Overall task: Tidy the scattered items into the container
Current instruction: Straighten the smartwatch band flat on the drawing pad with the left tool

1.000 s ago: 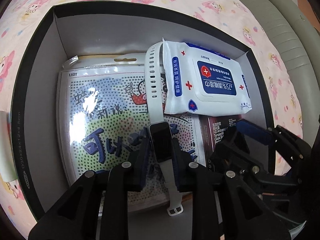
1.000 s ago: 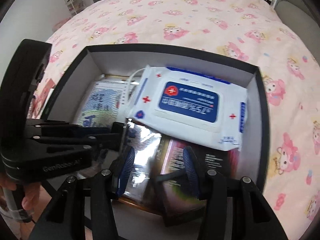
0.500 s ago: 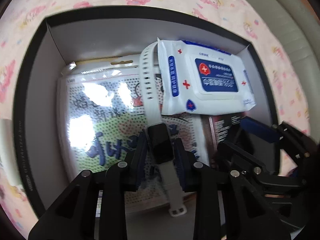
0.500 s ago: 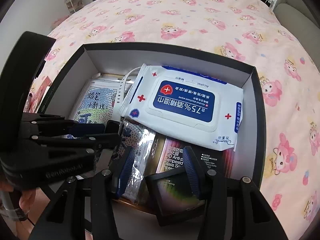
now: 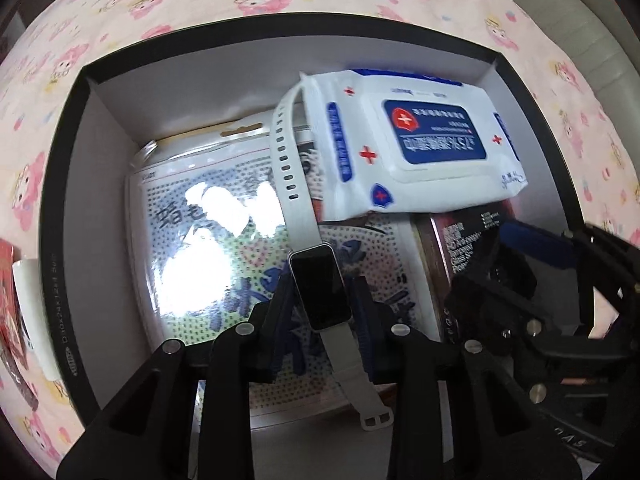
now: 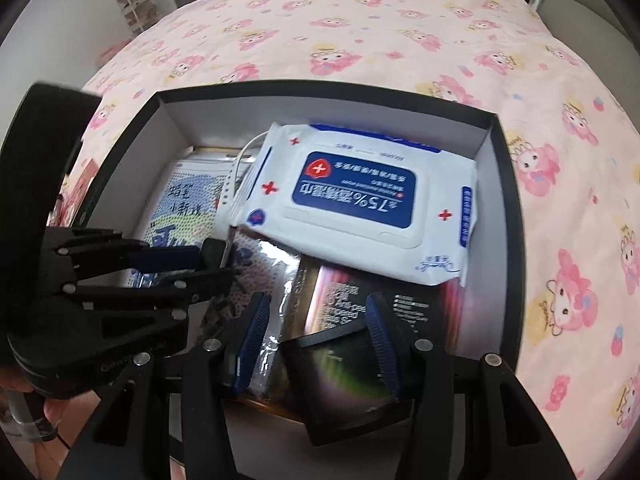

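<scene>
A black box with a white inside sits on the pink bedspread. In it lie a dotted packet, a white and blue wipes pack and a dark screen-protector box. My left gripper has its jaws apart beside a white smartwatch, which lies on the dotted packet. My right gripper is open over a small black box low in the container. The left gripper also shows in the right wrist view.
The pink cartoon bedspread surrounds the box. A red packet and a white label lie outside the box's left wall. A grey padded edge runs at the far right. Shelves stand far back left.
The left gripper's jaws have parted slightly from the watch, which now rests on the packet. The right gripper has pulled back a little and the small black box sits lower between its fingers.
</scene>
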A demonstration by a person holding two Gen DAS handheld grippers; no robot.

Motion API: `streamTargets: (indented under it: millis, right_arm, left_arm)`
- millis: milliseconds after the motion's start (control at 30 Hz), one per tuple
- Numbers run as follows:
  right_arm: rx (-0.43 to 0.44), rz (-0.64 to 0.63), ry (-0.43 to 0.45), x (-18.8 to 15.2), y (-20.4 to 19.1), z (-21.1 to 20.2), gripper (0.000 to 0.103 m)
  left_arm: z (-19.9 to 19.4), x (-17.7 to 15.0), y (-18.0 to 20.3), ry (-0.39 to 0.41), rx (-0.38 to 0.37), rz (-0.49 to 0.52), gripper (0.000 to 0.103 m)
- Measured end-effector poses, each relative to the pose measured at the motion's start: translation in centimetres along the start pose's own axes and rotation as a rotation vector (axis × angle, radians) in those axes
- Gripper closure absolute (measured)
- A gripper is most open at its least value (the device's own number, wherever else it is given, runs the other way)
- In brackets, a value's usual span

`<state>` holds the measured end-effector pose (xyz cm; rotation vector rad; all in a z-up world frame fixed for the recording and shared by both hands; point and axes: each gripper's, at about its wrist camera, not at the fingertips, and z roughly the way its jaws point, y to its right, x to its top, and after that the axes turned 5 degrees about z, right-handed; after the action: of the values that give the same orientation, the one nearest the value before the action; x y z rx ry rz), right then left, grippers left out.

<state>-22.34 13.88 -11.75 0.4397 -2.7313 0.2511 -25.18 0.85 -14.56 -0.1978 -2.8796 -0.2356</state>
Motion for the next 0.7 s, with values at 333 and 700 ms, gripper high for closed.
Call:
streamTargets:
  millis: [333, 700]
  right_arm:
    - [-0.002, -0.009, -0.006, -0.2, -0.4, 0.3, 0.056]
    - [0.024, 0.045, 0.028, -0.1, 0.3, -0.6, 0.056]
  left_arm:
    - [-0.5, -0.2, -1.2, -0.007, 0.12, -0.025, 0.075]
    - [-2.1, -1.2, -0.3, 0.029, 0.006, -0.013, 0.075]
